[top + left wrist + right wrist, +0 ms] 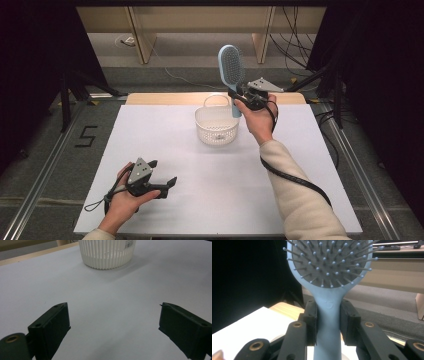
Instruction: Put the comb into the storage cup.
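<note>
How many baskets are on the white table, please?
1. The white basket stands near the far middle of the table, just below the blue hairbrush that the right gripper holds upright. Nothing seems hidden.

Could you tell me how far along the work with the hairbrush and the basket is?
Done: the right gripper is shut on the handle of the blue hairbrush, lifted upright off the table. In hand: it hangs by the far right rim of the white basket. Left: probably lowering the brush into the basket and letting go. The left gripper rests open near the table's front edge.
</note>
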### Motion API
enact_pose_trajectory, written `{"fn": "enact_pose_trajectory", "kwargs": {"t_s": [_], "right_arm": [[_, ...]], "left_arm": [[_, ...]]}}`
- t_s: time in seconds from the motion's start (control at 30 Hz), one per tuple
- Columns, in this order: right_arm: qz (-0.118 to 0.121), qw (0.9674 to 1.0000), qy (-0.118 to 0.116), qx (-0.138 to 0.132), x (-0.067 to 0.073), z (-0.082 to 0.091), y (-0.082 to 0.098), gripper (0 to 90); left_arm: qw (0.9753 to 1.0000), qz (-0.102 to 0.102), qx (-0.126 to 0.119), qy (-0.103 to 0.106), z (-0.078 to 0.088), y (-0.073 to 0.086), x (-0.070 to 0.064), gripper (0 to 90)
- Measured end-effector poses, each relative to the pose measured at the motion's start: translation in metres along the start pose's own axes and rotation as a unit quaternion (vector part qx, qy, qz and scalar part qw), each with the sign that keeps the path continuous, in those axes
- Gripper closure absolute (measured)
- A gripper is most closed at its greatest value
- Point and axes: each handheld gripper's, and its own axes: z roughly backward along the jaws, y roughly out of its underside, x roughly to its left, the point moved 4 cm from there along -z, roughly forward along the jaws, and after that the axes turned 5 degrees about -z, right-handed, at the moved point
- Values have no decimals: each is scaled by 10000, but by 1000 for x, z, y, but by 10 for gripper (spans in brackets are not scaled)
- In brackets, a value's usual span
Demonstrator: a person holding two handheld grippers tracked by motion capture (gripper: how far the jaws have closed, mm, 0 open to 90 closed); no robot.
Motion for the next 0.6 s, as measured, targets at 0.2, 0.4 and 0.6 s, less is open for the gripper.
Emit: {"fn": "enact_pose_trajectory", "kwargs": {"t_s": [0.2,0.4,0.6], "right_arm": [[-5,10000,-11,12,2,-2,0,706],[3,10000,-17,11,3,-3,-1,706],[5,10000,-18,8,4,-4,-2,706]], "left_arm": [[10000,3,-1,-1,0,0,0,90],[10000,1,3,2,0,0,0,91],[10000,5,-5,1,0,0,0,92]]}}
